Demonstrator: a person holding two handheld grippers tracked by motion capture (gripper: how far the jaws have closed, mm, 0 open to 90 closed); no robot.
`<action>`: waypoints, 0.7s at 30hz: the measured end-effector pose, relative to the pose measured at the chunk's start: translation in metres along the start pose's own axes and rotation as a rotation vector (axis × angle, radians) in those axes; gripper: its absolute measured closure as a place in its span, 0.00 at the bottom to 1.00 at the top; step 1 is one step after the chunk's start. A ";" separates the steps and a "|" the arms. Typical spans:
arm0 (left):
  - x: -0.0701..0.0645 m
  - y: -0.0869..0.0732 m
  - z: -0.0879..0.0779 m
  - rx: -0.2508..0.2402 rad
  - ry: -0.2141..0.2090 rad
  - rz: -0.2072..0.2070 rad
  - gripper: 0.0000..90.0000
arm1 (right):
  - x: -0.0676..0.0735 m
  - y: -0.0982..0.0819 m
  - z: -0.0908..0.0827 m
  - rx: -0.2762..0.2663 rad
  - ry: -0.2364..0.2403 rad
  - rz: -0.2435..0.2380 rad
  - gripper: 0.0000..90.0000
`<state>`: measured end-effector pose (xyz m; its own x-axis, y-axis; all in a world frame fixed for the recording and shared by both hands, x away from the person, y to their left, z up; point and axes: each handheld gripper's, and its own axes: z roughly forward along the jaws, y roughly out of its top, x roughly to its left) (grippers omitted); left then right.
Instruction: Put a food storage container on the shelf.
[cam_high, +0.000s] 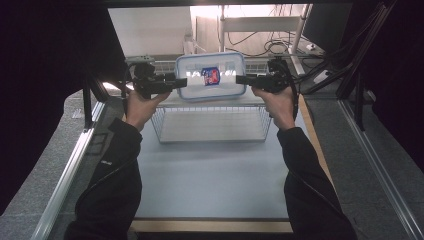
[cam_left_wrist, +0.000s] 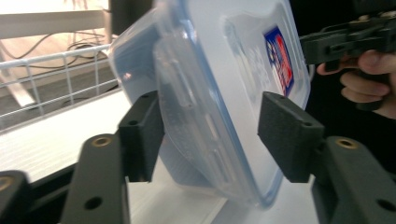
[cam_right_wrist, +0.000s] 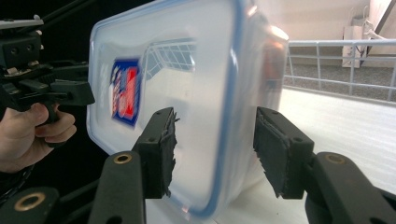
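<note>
The left gripper (cam_high: 181, 83) has its jaws apart around the left edge of the plastic container (cam_high: 210, 76), with a gap at one pad. The right gripper (cam_high: 241, 79) also stands apart around the right edge. The container stands tilted on the white wire basket (cam_high: 215, 125).

Bright light washes the pale back wall (cam_high: 150, 30), cables (cam_high: 260, 45) tangle on the floor beneath a white frame (cam_high: 260, 22), a dark monitor (cam_high: 325, 22) sits at right, and black curtains (cam_high: 45, 75) close in both sides around the grey carpet (cam_high: 30, 200).
</note>
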<state>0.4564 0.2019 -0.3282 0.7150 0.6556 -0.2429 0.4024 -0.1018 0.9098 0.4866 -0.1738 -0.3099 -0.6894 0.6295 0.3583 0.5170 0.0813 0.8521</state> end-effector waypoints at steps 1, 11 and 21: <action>0.001 0.000 0.001 -0.002 -0.001 -0.007 0.41 | 0.000 -0.001 0.001 0.006 -0.012 -0.004 0.55; 0.007 0.003 0.006 0.024 0.047 -0.021 0.36 | -0.005 -0.005 0.005 0.015 -0.003 0.030 0.58; 0.001 0.004 0.004 -0.022 0.103 0.023 0.38 | 0.001 -0.003 -0.002 -0.009 -0.042 -0.033 0.66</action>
<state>0.4608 0.1994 -0.3261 0.6609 0.7269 -0.1866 0.3726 -0.1020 0.9224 0.4835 -0.1748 -0.3117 -0.6843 0.6582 0.3140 0.4895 0.0954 0.8668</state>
